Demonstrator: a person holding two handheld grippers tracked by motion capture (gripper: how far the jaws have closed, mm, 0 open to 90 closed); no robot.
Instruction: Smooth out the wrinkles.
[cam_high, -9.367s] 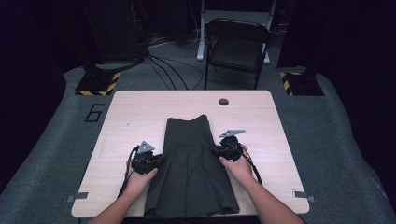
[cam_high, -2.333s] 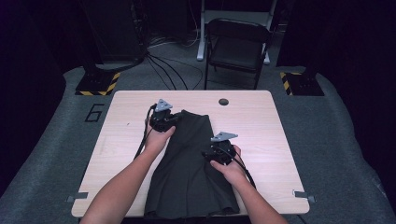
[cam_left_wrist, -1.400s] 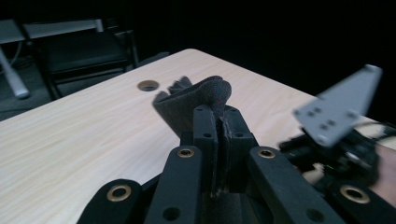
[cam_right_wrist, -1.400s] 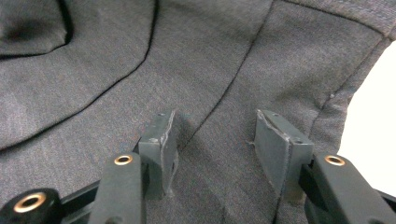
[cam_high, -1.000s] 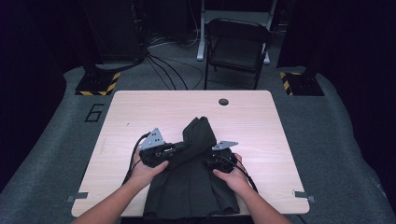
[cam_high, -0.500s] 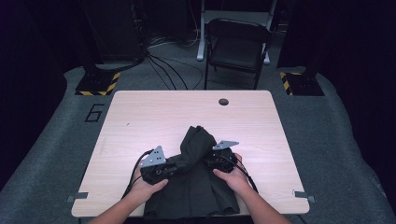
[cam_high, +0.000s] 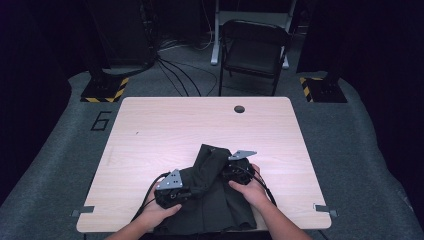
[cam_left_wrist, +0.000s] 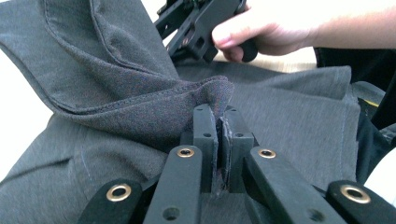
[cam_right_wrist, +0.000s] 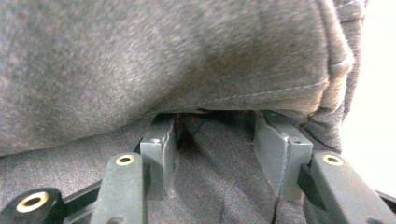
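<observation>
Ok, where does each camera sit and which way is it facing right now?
High view: above the person's table edge, looking forward and down at the table; forearms and both hands show.
Left gripper view: rides the left gripper, looking along jaws shut on the dark garment.
Right gripper view: rides the right gripper, jaws apart under a fold.
Shared: left gripper view and high view both show the right hand and the garment.

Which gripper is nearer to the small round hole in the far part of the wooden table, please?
Right. The right gripper lies almost straight below the hole in the high view; the left gripper sits lower and further left, clamped on the dark grey garment.
</observation>
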